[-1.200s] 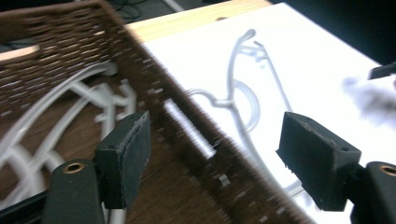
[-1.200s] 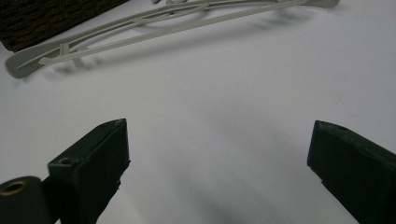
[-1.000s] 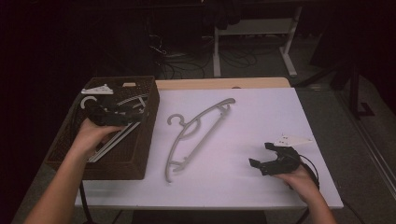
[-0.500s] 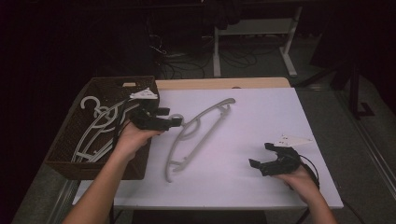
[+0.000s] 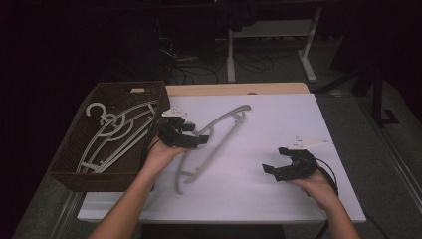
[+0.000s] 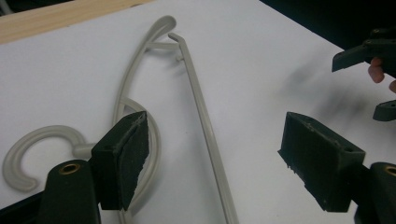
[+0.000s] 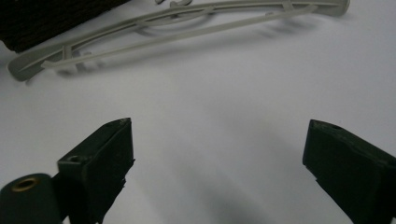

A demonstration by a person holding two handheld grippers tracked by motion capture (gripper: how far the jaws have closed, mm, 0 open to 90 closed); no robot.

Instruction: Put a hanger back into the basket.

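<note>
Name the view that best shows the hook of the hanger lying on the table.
Left gripper view: the hanger's hook lies plain beside the open left gripper. In the high view that gripper hides it; the right gripper view cuts it off.

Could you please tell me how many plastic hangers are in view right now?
3, as far as I can tell: one grey plastic hanger lies on the white table, and two pale ones lie overlapping in the brown woven basket. More may be hidden beneath them.
</note>
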